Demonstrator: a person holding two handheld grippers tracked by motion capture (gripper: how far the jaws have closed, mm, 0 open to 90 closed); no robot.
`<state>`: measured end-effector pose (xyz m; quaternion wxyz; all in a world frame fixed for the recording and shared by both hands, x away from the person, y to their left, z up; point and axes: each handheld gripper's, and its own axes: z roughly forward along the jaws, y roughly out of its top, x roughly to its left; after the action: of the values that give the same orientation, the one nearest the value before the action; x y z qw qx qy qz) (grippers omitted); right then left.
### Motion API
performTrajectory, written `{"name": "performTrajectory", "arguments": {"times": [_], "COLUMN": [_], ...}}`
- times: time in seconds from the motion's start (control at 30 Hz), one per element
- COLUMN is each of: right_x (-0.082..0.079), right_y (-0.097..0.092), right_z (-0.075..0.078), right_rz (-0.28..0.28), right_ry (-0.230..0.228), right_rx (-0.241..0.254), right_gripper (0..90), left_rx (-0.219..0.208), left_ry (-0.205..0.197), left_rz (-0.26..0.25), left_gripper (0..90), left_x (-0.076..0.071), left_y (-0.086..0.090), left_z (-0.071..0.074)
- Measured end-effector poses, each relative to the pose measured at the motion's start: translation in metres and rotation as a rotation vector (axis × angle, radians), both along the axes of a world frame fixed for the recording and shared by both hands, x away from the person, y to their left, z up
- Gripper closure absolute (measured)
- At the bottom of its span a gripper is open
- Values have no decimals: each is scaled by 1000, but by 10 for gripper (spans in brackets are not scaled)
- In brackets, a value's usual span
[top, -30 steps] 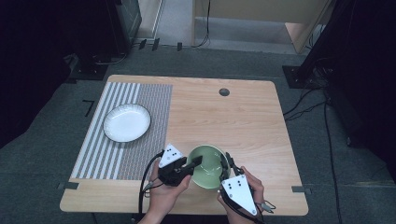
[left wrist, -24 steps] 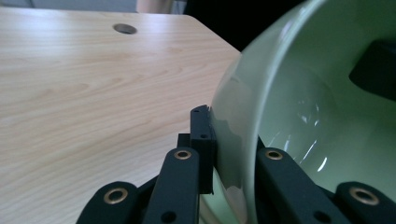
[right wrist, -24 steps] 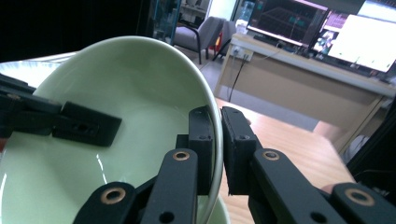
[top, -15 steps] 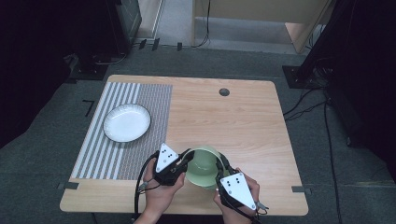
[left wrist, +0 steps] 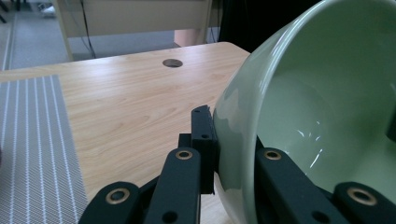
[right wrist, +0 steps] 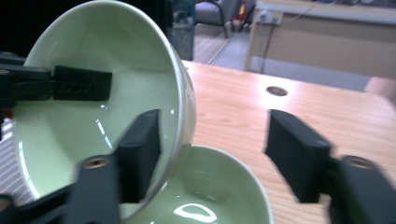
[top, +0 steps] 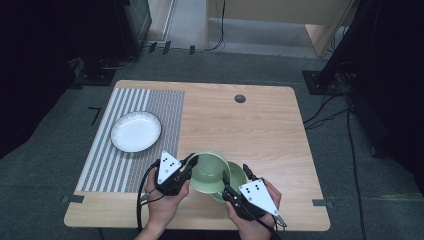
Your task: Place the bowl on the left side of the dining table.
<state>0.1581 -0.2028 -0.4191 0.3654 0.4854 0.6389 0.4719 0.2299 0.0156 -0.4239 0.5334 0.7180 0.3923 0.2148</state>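
Note:
Two pale green bowls sit near the table's front edge. My left gripper (top: 190, 162) is shut on the rim of the upper bowl (top: 206, 171), one jaw inside and one outside, and holds it tilted and raised. In the left gripper view the jaws of that gripper (left wrist: 233, 161) pinch the bowl's wall (left wrist: 322, 112). The lower bowl (top: 237, 179) rests on the wood, partly under the upper one. My right gripper (top: 234, 173) stands open at the lower bowl's near side. In the right gripper view the open gripper (right wrist: 219, 154) hovers over the lower bowl (right wrist: 210, 200), beside the tilted bowl (right wrist: 93, 121).
A white plate (top: 136, 131) lies on a grey striped mat (top: 167, 107) at the table's left. A round cable hole (top: 240, 98) sits near the far edge of the wooden table (top: 260, 130). Dark furniture and cables surround the table on the floor.
The left gripper has lifted and tilted the upper bowl leftward, uncovering the lower bowl. The right gripper has shifted slightly toward the table's front right.

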Motion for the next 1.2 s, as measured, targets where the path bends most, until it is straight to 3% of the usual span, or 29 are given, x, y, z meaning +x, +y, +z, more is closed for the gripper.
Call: {"name": "performTrajectory", "arguments": {"times": [0.07, 0.2, 0.27, 0.6, 0.83, 1.2], "right_x": [1, 3, 4, 3, 4, 8], "right_y": [-1, -2, -2, -11, -20, -45], "right_z": [-1, -3, -3, -1, 0, -2], "right_rz": [31, 74, 62, 117, 104, 36], "right_ry": [26, 60, 69, 51, 43, 44], "right_rx": [-4, 20, 30, 50, 56, 69], "right_gripper": [235, 226, 225, 199, 197, 196], "left_rx": [-4, -9, -14, -27, -39, -52], "left_ry": [-1, 6, 9, 13, 18, 18], "left_rz": [9, 12, 17, 52, 67, 109], "left_gripper": [839, 840, 840, 840, 840, 840], "left_x": [1, 4, 5, 11, 14, 22], "left_y": [2, 7, 10, 22, 29, 45], "left_z": [0, 1, 1, 1, 1, 2]}}
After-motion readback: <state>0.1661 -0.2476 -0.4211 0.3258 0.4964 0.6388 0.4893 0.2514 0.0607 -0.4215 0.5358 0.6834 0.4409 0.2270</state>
